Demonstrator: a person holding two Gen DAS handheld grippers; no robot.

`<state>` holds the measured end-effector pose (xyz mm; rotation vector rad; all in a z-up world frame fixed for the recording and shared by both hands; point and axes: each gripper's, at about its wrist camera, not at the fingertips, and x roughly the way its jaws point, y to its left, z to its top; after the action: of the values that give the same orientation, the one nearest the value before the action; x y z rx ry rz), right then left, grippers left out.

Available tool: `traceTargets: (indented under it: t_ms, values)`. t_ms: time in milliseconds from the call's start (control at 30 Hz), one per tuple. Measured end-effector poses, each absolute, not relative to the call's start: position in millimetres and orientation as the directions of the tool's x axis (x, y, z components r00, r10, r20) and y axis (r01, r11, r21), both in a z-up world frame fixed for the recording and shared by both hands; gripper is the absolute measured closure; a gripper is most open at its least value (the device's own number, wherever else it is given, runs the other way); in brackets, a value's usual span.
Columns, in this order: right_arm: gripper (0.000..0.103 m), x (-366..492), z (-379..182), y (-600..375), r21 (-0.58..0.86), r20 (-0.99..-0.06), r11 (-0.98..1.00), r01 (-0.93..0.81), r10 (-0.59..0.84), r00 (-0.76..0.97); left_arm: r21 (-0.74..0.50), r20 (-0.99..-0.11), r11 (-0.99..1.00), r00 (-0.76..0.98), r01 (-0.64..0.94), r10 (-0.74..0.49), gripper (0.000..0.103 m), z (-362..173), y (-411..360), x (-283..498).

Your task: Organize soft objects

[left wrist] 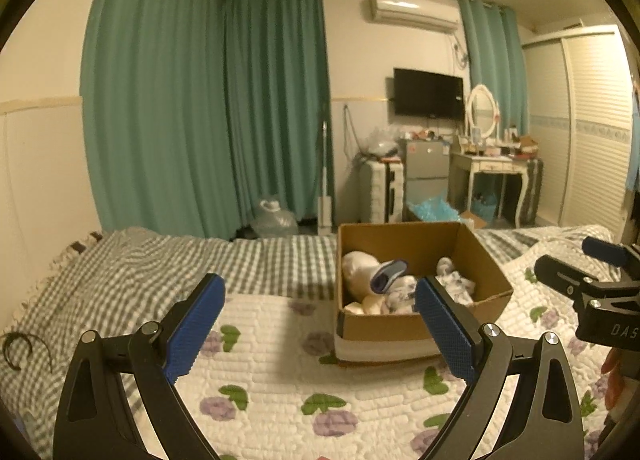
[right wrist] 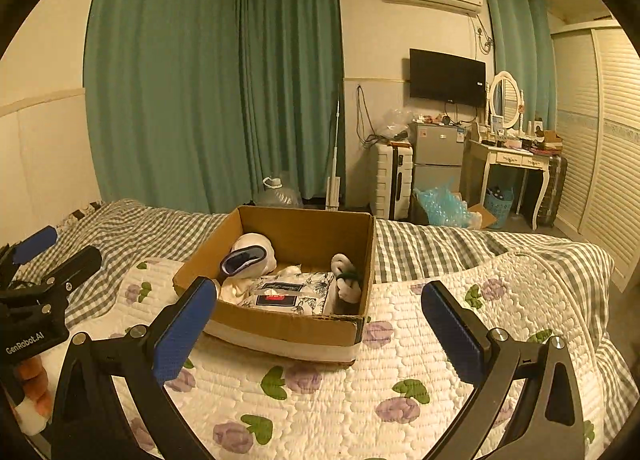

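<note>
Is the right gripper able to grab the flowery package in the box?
Probably yes. The right gripper is open, the cardboard box has no lid, and the floral package lies on top, uncovered.

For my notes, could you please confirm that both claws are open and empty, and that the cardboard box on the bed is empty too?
Not quite: the cardboard box is not empty. The right wrist view shows a folded floral cloth and other soft things inside. Both claws, left and right, are indeed open and empty.

Matt brown cardboard forms the box [right wrist: 280,324]; the quilt [right wrist: 400,360] is stitched cloth; ribbed blue pads [left wrist: 196,324] are seen.
</note>
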<state>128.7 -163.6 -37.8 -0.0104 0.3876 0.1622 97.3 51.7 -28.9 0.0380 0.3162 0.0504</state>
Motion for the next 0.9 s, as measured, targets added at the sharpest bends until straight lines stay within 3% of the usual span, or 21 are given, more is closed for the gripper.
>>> traceTargets:
  t_ms: [900]
  values:
    - [0.0,128.2,-40.4,-153.7,0.0,-0.388,0.986,-0.167,0.154,0.909,0.051,-0.329,0.998,0.943,-0.037,0.052,0.005,-34.2,52.5,101.3]
